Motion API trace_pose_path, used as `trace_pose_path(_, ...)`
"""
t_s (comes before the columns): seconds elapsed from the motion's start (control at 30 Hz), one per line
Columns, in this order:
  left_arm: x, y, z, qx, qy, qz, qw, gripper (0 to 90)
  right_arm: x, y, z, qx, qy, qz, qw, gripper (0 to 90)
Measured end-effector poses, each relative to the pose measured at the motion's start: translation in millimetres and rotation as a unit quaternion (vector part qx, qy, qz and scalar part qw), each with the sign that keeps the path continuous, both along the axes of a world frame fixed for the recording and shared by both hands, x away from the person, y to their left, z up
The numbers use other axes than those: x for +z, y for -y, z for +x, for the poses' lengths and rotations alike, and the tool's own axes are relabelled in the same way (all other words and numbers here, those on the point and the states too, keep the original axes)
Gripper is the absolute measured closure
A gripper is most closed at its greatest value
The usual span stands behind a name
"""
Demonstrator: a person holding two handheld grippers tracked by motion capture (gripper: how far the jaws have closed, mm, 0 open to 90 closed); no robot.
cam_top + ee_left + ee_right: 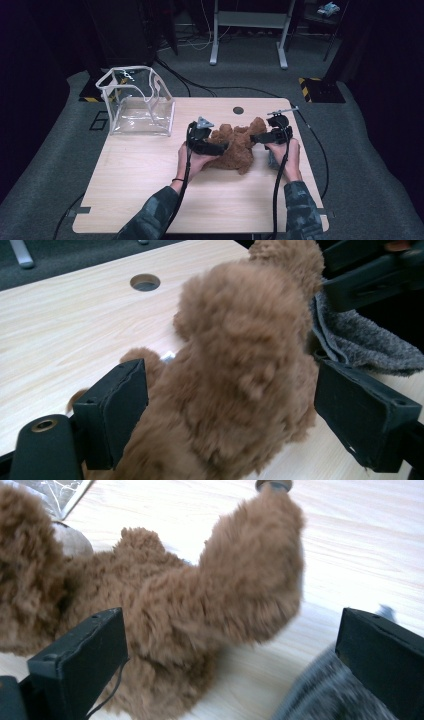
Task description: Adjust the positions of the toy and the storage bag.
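A brown plush toy (235, 145) is lying on the light wooden table (135, 175), right of the table's middle, with a person's two tools working at it from either side. The left tool (220, 146) is lying low against the toy's left flank, and in the left gripper view its jaws are standing wide apart with the fuzzy body (240, 375) bulging up between them; the pads are sitting beside the fur rather than pinching it, so this tool is released. The right tool (256, 137) is pointing in at the toy's upper right part. In the right gripper view its jaws are likewise spread, with a plush limb (250, 575) rising between them and touching neither pad, so it too is gripping nothing. A grey fleecy cloth (370, 342) is lying on the table just beside the toy, on its right side, under the right hand (285, 155). A clear plastic pouch (137, 102) with white edging is standing open at the table's far left corner, well apart from the toy. A round cable hole (238, 110) is sitting in the table just beyond the toy.
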State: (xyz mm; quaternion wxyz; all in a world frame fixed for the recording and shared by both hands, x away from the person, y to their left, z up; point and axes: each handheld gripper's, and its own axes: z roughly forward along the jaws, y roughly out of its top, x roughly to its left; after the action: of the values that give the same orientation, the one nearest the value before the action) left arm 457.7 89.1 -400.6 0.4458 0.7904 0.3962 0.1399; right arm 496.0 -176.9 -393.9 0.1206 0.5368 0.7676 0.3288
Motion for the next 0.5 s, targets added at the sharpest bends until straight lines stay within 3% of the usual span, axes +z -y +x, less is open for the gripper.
trace_pose_path(0.1, 0.0, 5.8, 4.1, 0.006, -0.002, 0.004, 1.0, 14.7, 2.1, -5.2, 10.8, 0.001, -0.004, 0.0, 1.0, 0.0)
trace_pose_path(0.23, -8.1, 10.0, 13.1, 0.01, -0.015, 0.031, 0.9993, 15.5, 1.7, -15.2, 25.9, 0.004, -0.018, -0.004, 0.9998, 0.0)
trace_pose_path(0.3, -12.4, 9.7, 16.3, 0.009, -0.023, 0.026, 0.9994, 17.4, -1.7, -19.9, 31.5, 0.005, -0.026, -0.007, 0.9996, 3.1)
trace_pose_path(0.4, -20.6, 11.3, 17.1, 0.003, -0.026, 0.033, 0.9991, 20.6, -7.3, -25.8, 33.8, 0.005, -0.033, -0.029, 0.999, 15.0)
trace_pose_path(0.43, -23.8, 11.8, 16.9, 0.003, -0.032, 0.028, 0.9991, 27.9, -9.6, -25.8, 33.5, -0.001, -0.031, -0.034, 0.9989, 24.9)
trace_pose_path(0.5, -28.2, 11.8, 15.8, -0.002, -0.03, 0.027, 0.9992, 40.2, -14.2, -22.3, 32.7, 0.001, -0.037, -0.025, 0.999, 35.1)
